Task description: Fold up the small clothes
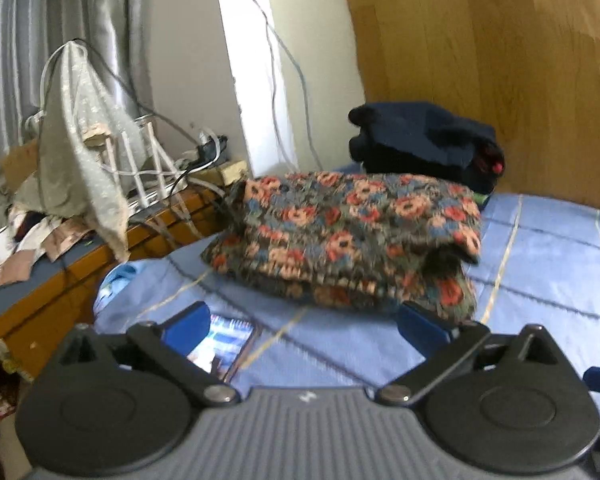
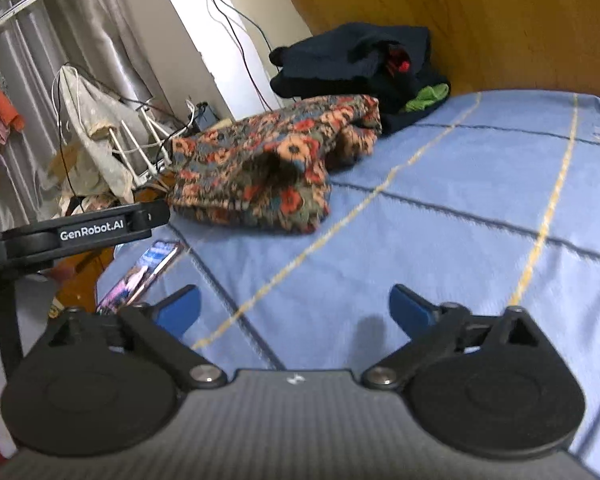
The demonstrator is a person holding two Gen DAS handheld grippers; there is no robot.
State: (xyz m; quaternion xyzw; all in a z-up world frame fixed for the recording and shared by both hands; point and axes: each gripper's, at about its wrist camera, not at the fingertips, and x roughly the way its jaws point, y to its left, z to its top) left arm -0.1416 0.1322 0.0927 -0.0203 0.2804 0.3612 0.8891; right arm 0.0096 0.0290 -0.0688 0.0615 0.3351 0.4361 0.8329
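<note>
A floral-print garment (image 1: 340, 236) lies folded in a bundle on the blue bed cover (image 1: 540, 272). It also shows in the right wrist view (image 2: 260, 172), at the bed's far left. My left gripper (image 1: 304, 328) is open and empty, just in front of the bundle, its right finger close to the fabric's edge. My right gripper (image 2: 296, 308) is open and empty, hovering over the bare blue cover (image 2: 460, 208), well short of the garment. The left gripper's arm (image 2: 80, 232) shows at the left of the right wrist view.
A pile of dark clothes (image 1: 424, 144) sits behind the floral bundle against the wooden headboard (image 1: 500, 60). A lit phone (image 1: 224, 344) lies at the bed's left edge. A cluttered side table (image 1: 60, 264) with cables and a cloth stands left of the bed.
</note>
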